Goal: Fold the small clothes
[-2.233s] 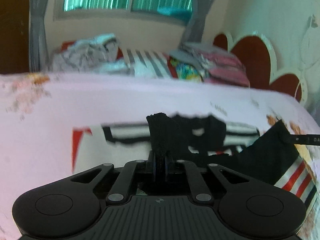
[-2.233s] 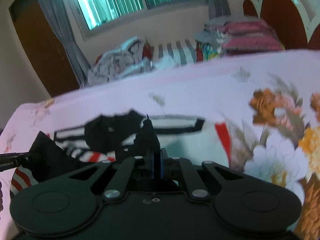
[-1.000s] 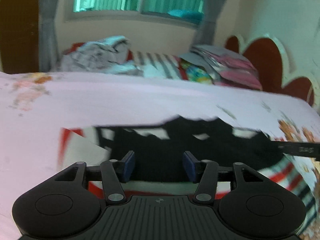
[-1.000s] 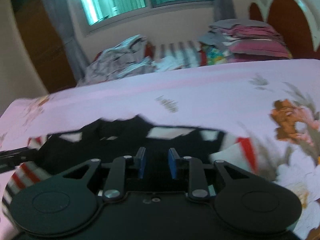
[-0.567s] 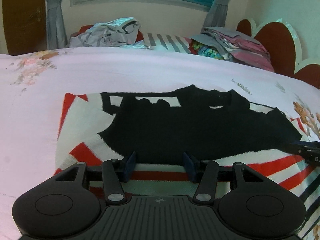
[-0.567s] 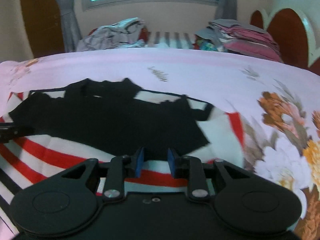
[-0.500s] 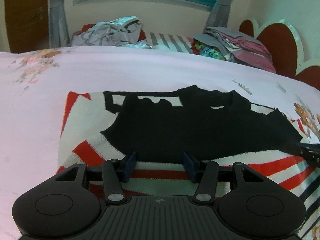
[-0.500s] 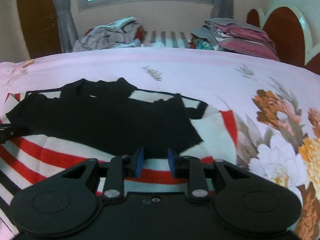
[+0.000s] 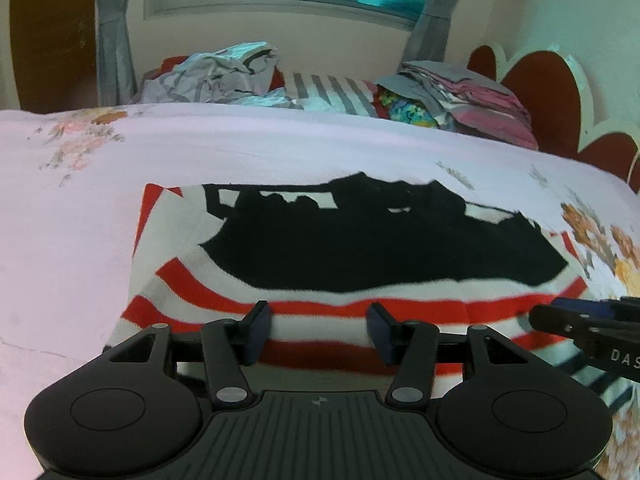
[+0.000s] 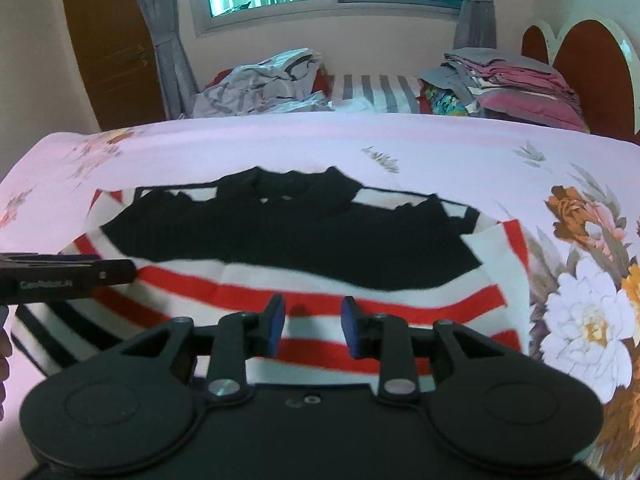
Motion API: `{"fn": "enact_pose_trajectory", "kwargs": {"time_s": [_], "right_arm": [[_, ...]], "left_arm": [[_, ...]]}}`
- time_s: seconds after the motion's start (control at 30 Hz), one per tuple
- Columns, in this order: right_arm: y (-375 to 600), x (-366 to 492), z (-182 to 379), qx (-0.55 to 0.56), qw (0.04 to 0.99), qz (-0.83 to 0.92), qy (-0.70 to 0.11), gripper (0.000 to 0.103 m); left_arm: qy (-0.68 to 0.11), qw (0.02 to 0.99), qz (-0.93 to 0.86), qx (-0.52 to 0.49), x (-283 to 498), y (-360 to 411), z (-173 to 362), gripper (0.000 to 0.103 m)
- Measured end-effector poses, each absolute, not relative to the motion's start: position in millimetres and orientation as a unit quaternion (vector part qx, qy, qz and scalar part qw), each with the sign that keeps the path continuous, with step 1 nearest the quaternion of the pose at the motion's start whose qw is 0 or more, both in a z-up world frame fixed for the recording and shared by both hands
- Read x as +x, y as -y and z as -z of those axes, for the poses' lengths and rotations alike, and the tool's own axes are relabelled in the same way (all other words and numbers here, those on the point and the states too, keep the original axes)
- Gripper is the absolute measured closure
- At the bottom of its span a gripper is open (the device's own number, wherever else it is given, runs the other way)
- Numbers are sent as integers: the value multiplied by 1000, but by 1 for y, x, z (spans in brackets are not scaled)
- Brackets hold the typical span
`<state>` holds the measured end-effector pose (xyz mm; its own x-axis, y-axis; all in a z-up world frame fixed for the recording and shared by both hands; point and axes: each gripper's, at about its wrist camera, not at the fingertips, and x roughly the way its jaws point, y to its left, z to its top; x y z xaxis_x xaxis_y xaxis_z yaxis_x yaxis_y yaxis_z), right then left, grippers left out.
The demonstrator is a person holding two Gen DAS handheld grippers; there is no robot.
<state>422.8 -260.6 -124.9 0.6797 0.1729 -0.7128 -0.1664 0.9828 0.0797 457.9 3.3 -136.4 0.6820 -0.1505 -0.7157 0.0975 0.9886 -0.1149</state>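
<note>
On floral bedsheet [image 9: 280, 152]: ribbed knit sweater [image 9: 360, 248], black over red-white stripes; left gripper [image 9: 318, 322], right gripper [image 10: 312, 316] spread, empty.

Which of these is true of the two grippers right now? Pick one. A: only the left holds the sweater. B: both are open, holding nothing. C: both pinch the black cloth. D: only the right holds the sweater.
B: the left gripper and right gripper both stand open above the striped sweater, with nothing between their fingers.
</note>
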Motion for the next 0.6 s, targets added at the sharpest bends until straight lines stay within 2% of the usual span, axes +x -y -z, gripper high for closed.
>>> {"fn": "enact_pose_trajectory", "kwargs": {"time_s": [0.1,0.37,0.6], "right_arm": [[260,417,130,-5,915,-85,-394,69],[288,394,147,-35,910,-32,-411,68],[318,371,148,-1,916,2,-402,68]], "left_arm": [[-394,917,67,-23,451,-4,140,46],[-392,918,56,-22,430,-33,147,46],[-403,913,41,-38,410,-44,155,45]]}}
